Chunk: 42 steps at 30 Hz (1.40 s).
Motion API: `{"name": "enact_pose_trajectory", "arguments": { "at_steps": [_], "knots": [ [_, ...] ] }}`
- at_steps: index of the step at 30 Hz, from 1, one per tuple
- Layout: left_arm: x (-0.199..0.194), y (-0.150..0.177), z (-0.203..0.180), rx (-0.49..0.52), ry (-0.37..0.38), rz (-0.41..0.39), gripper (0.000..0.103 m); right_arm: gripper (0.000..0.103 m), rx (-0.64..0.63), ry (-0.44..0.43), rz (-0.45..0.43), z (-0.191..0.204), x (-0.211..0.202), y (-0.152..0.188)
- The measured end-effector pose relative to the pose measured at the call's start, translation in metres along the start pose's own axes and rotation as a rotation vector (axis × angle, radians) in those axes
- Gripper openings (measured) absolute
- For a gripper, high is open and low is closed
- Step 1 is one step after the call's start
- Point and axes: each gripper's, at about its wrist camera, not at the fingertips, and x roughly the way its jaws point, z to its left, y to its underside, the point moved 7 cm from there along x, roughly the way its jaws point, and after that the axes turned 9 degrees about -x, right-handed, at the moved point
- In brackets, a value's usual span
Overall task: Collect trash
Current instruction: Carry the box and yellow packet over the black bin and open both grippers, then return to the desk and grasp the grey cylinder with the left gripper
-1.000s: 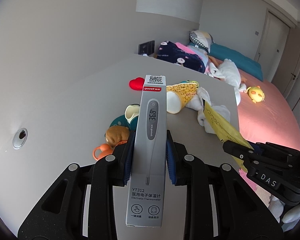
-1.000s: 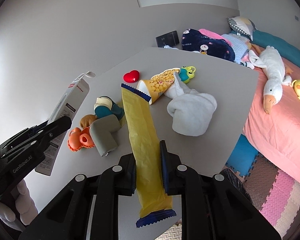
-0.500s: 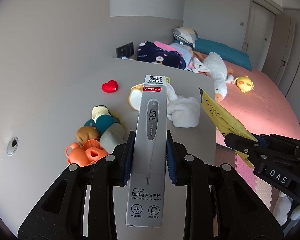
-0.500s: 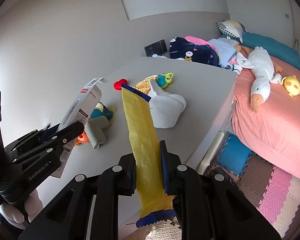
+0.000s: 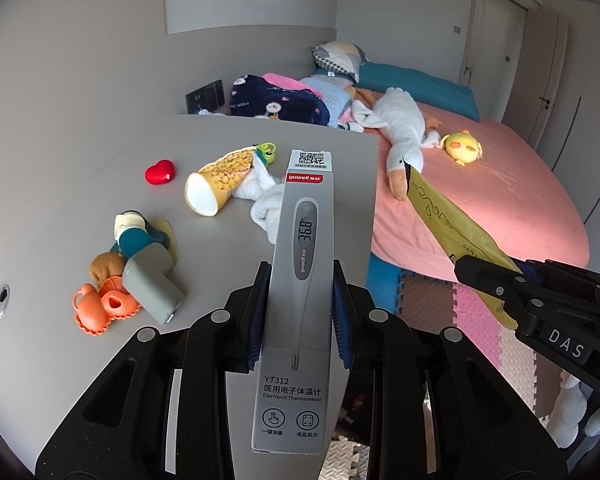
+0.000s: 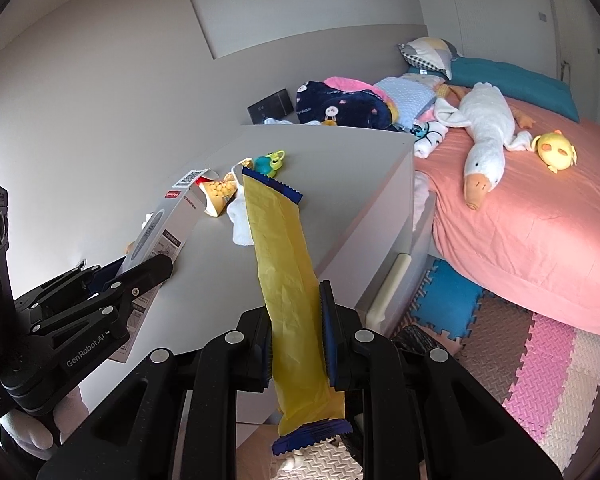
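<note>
Left gripper (image 5: 299, 316) clamped on a grey thermometer box (image 5: 300, 300), blue pads pressed flat against both long sides; box stands upright between the fingers, QR label at 12 o'clock, printed model text at 6 o'clock. Grey table (image 5: 80, 184) fills the left wrist view from 9 to 12 o'clock. At 9 o'clock on it, an orange toy (image 5: 100, 312) touching a grey angled block (image 5: 152, 284), with a brown lump (image 5: 106, 264) and a teal-and-cream toy (image 5: 134, 232) packed just behind. Toward 11 o'clock, a red heart (image 5: 160, 172) lies apart from the rest. Near 12 o'clock, a yellow-dotted paper cup (image 5: 216, 184) on its side, mouth toward the camera, a green frog toy (image 5: 266, 152) at its far end and a white cloth (image 5: 266, 200) just beside it. At 2 o'clock, pink bed (image 5: 500, 200) with a white goose plush (image 5: 404, 128) and a small yellow chick plush (image 5: 464, 146). At 3 o'clock, right gripper (image 6: 296, 340) pinched shut on a long yellow wrapper (image 6: 284, 264); in the right wrist view the wrapper runs from 6 o'clock up to 12 o'clock, dark blue crimped ends at both tips, held off the table past its near edge, above foam floor mats (image 6: 540, 380).
</note>
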Motion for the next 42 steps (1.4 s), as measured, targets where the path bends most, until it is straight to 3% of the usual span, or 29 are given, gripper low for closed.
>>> {"name": "enact_pose_trajectory", "arguments": {
  "at_steps": [13,30,31,32,33,34,36,42],
  "knots": [
    [0.014,0.003,-0.055,0.087,0.066,0.031,0.028,0.021,0.096,0.073,-0.025,-0.053,-0.024,0.016],
    [0.05,0.032,-0.111,0.182,0.141,0.152,0.029,0.021,0.214,0.152,-0.02,-0.112,-0.038,0.04],
    [0.053,0.036,-0.114,0.193,0.149,0.172,0.03,0.029,0.223,0.157,-0.015,-0.115,-0.036,0.041],
    [0.056,0.038,-0.116,0.203,0.147,0.187,0.035,0.041,0.245,0.169,-0.01,-0.12,-0.036,0.041],
    [0.058,0.04,-0.116,0.208,0.135,0.188,0.061,0.068,0.268,0.187,-0.014,-0.125,-0.036,0.041],
    [0.058,0.04,-0.115,0.212,0.117,0.174,0.09,0.079,0.288,0.215,-0.03,-0.13,-0.039,0.04],
    [0.053,0.038,-0.112,0.225,0.086,0.122,0.094,0.079,0.292,0.242,-0.051,-0.136,-0.042,0.039],
    [0.047,0.031,-0.088,0.187,0.061,0.105,0.094,0.079,0.333,0.243,-0.067,-0.144,-0.044,0.042]
  ]
}}
